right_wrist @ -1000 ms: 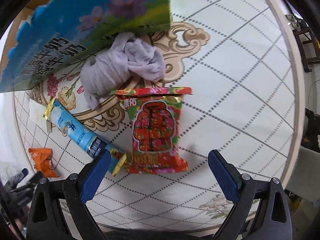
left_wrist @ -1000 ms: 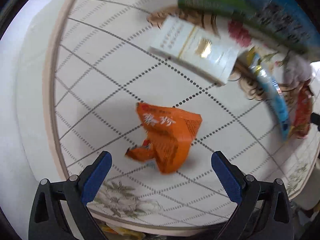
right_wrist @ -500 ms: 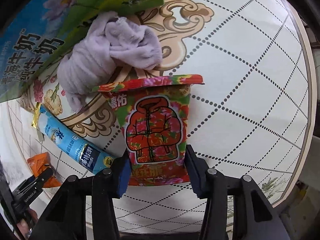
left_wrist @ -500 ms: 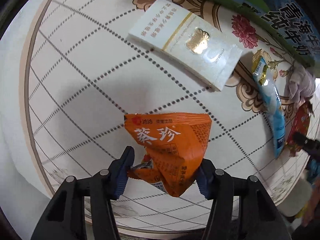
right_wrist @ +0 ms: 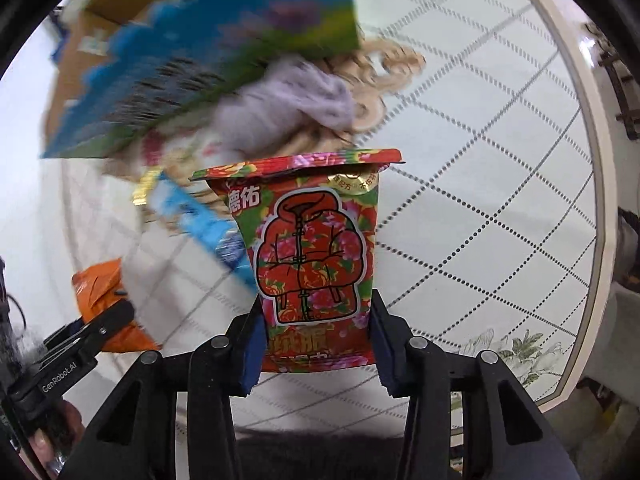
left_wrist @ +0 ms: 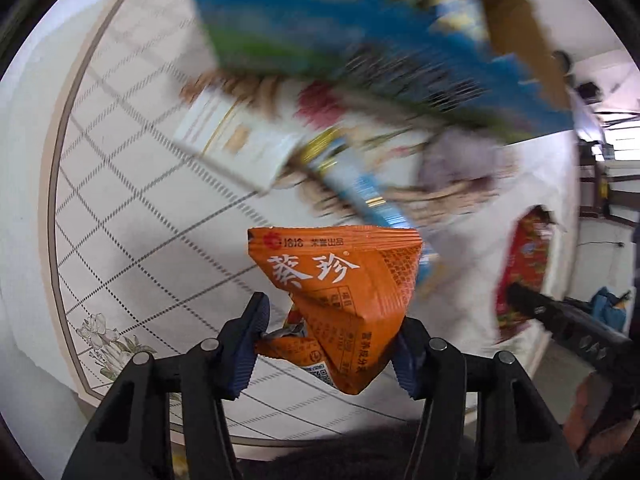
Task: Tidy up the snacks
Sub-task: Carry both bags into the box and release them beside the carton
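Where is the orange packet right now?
The orange packet is pinched in the left gripper, low and central in the left wrist view, held above the table in front of the blue tube.

Left gripper (left_wrist: pixel 328 344), open a second ago with the orange packet (left_wrist: pixel 340 300) lying flat on the round table (left_wrist: pixel 120 200) between its blue pads, is now clamped on that packet; the packet, formerly resting on the tabletop, is raised clear of it, its sealed edge toward 12 o'clock; right gripper (right_wrist: pixel 316 344), likewise open a second ago around the red floral packet (right_wrist: pixel 312 248), has closed on the packet's lower end and lifted it; both views now show motion blur across the blue carton (right_wrist: pixel 208 52), absent half a second ago.
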Action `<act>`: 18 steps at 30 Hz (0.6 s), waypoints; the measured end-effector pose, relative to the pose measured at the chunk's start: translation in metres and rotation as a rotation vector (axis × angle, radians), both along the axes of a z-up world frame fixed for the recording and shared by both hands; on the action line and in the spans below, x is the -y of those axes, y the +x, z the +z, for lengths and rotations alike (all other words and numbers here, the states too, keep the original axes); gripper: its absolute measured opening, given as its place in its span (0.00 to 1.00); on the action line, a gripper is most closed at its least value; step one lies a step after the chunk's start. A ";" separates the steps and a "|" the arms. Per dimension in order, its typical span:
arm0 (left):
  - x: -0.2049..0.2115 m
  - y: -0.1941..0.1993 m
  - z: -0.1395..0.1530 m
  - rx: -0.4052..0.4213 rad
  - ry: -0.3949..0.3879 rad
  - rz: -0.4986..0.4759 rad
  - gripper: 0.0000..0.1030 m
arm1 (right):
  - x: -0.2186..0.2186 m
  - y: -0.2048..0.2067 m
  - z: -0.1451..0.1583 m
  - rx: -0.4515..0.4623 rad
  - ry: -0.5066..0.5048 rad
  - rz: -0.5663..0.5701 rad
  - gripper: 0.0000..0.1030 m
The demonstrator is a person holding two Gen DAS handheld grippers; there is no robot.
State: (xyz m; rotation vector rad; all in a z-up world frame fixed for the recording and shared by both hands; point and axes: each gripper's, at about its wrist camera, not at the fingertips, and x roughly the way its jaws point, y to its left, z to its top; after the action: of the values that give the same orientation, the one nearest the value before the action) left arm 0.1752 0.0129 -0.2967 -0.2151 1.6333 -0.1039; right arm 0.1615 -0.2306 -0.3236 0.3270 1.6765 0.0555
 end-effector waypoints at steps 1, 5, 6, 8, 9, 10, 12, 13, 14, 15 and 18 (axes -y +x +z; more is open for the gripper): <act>0.004 0.002 0.014 0.024 -0.012 -0.006 0.52 | -0.001 0.000 0.014 0.024 0.013 0.006 0.46; 0.019 0.022 0.077 0.126 -0.047 -0.042 0.52 | -0.001 0.011 0.064 0.104 0.061 0.014 0.46; 0.023 0.034 0.090 0.148 -0.049 -0.059 0.52 | -0.002 0.017 0.077 0.124 0.068 0.017 0.46; 0.031 0.053 0.110 0.185 -0.043 -0.078 0.52 | -0.012 0.036 0.095 0.159 0.080 0.024 0.46; 0.031 0.069 0.112 0.198 -0.039 -0.088 0.52 | -0.014 0.048 0.110 0.185 0.080 0.032 0.46; 0.031 0.078 0.117 0.209 -0.035 -0.094 0.52 | -0.017 0.059 0.115 0.200 0.073 0.042 0.46; 0.036 0.102 0.123 0.229 -0.028 -0.103 0.52 | -0.024 0.084 0.130 0.234 0.053 0.048 0.46; 0.035 0.115 0.125 0.238 -0.022 -0.104 0.52 | -0.023 0.101 0.135 0.249 0.036 0.052 0.46; 0.035 0.131 0.127 0.245 -0.016 -0.102 0.52 | -0.024 0.113 0.141 0.260 0.021 0.050 0.46; 0.033 0.141 0.125 0.248 -0.011 -0.099 0.52 | -0.023 0.126 0.143 0.270 0.002 0.052 0.46; 0.026 0.178 0.115 0.258 0.026 -0.093 0.52 | -0.023 0.166 0.141 0.268 -0.045 0.051 0.46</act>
State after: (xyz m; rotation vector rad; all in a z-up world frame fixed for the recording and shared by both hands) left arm 0.3528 -0.0126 -0.1821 -0.1010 1.3868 -0.1744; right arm 0.3276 -0.2075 -0.1828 0.2316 1.4180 0.0954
